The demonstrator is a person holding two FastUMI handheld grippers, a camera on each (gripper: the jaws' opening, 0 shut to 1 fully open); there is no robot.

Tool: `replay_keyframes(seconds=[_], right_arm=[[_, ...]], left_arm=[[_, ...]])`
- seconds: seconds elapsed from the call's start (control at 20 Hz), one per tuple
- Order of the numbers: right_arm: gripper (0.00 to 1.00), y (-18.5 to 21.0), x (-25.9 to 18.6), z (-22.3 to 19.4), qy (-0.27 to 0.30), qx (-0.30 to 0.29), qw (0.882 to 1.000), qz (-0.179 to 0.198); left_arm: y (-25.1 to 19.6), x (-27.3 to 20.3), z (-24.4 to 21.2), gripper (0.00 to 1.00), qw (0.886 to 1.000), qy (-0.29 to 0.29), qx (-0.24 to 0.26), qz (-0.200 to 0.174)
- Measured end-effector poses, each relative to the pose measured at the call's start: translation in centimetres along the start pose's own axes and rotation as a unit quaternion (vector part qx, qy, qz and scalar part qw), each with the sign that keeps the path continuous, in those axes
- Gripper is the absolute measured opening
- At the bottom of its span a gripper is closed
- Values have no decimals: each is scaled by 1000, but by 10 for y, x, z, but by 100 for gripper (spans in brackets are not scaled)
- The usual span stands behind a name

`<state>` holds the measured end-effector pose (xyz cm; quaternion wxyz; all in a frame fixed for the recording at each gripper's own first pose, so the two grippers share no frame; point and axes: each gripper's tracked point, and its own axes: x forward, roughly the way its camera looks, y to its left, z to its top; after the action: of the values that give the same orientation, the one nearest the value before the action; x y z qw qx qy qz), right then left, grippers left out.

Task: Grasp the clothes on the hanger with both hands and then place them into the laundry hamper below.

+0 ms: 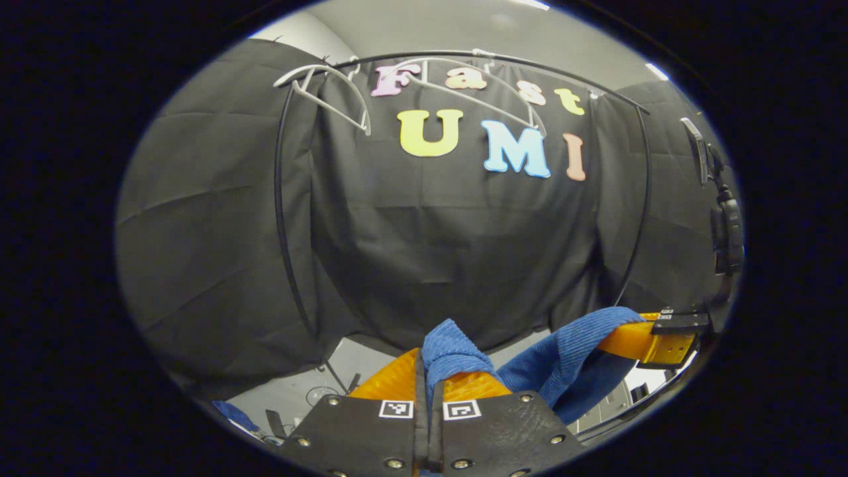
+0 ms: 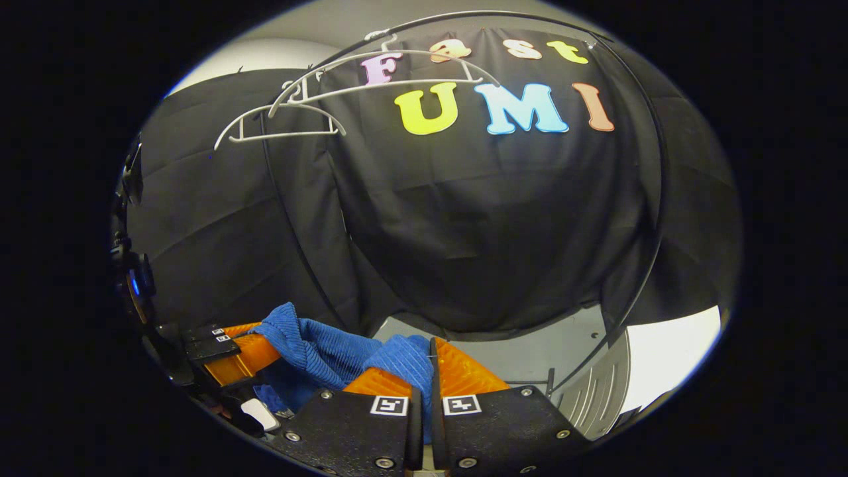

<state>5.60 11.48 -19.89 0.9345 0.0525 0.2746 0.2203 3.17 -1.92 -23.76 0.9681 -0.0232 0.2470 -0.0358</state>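
Cloth (image 1: 556, 351), blue and ribbed, hangs in the air between the two grippers, in front of the booth's black wall (image 1: 450, 245) and below the rail. In the left gripper view one bunch of it rises from between the left gripper (image 1: 429, 391), whose fingers (image 1: 391, 381) are pressed together on the fabric with almost no gap. From there the cloth runs to the right and drapes over the right gripper (image 1: 652, 341), seen farther off near the right edge.

In the right gripper view the same cloth (image 2: 324, 351) is pinched between the right gripper (image 2: 427, 381), its fingers (image 2: 464, 371) closed on a fold. The fabric stretches to the left and is held by the left gripper (image 2: 238, 354) near the left edge.

Two pale hangers (image 2: 285, 122) hang bare on a thin dark rail (image 1: 503, 59) near the top of both views, well above the cloth. The rail bends down into slim side posts (image 1: 281, 218). Pale floor (image 2: 530, 351) shows under the wall's hem, and at the lower right of the right gripper view stands a light ribbed wall, maybe the hamper (image 2: 599, 391); I cannot tell for sure.
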Motion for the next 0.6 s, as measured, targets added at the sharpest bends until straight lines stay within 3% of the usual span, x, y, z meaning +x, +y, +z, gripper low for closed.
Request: replay_keyframes(seconds=[0.45,0.5,0.6], right_arm=[[7,-1,11,-90,94,-26,995,-13],[7,-1,11,-101,105,-25,994,-14],[9,-5,12,-118,127,-27,991,-18]], left_arm=[[9,14,-102,1,993,114,15,5],[11,11,-110,6,992,123,16,6],[14,7,-129,1,990,142,22,6]])
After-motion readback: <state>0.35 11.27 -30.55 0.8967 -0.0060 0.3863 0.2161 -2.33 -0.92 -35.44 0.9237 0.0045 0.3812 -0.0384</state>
